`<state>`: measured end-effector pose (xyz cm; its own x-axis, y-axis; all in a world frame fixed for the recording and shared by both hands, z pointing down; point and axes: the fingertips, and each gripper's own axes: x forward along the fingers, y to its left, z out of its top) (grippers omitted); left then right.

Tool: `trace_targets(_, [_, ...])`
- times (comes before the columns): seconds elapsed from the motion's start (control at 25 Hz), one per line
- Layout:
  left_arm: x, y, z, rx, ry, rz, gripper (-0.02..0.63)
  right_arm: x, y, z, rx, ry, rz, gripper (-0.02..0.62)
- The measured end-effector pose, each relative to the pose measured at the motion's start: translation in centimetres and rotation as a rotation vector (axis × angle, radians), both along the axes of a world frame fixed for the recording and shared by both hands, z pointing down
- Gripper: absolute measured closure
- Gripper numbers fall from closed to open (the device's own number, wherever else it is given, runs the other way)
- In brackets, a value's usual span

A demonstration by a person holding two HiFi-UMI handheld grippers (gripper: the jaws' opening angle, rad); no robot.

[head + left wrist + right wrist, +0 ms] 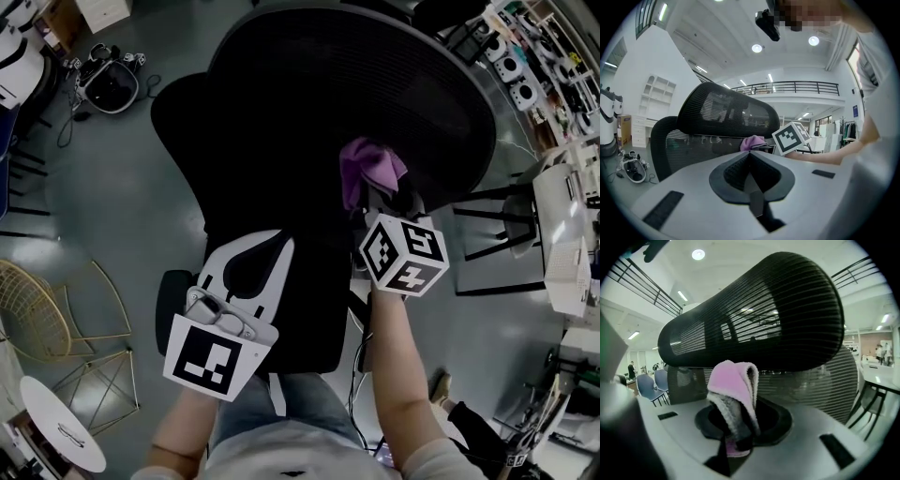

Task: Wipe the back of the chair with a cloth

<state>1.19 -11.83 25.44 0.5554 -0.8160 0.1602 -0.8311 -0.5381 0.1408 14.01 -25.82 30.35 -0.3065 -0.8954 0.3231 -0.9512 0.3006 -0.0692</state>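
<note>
A black mesh office chair stands below me, its backrest and headrest seen from behind. My right gripper is shut on a pink cloth, folded and sticking up from the jaws, close to the mesh of the chair's back below the headrest. My left gripper hovers lower left over the backrest, its jaws closed together with nothing between them. In the left gripper view the pink cloth and the right gripper's marker cube show ahead.
Grey floor surrounds the chair. A yellow wire chair and a small white round table sit at lower left. A device with cables lies on the floor at upper left. White desks and equipment stand at right.
</note>
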Motion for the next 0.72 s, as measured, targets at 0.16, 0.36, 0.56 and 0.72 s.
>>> trace_targets(0.16, [2.2, 0.0, 0.1, 0.001, 0.003, 0.002, 0.594, 2.4, 0.1, 0.2, 0.001, 0.009, 0.005, 0.500])
trace_targets(0.36, [4.7, 0.3, 0.2, -0.003, 0.007, 0.009, 0.594, 5.0, 0.5, 0.3, 0.006, 0.019, 0.012, 0.500])
trace_targets(0.56, [6.5, 0.3, -0.1, -0.002, 0.008, 0.018, 0.594, 7.3, 0.8, 0.4, 0.005, 0.028, 0.029, 0.500])
trace_targets(0.72, [8.1, 0.5, -0.1, 0.001, 0.000, 0.028, 0.594, 9.8, 1.1, 0.5, 0.002, 0.019, 0.060, 0.500])
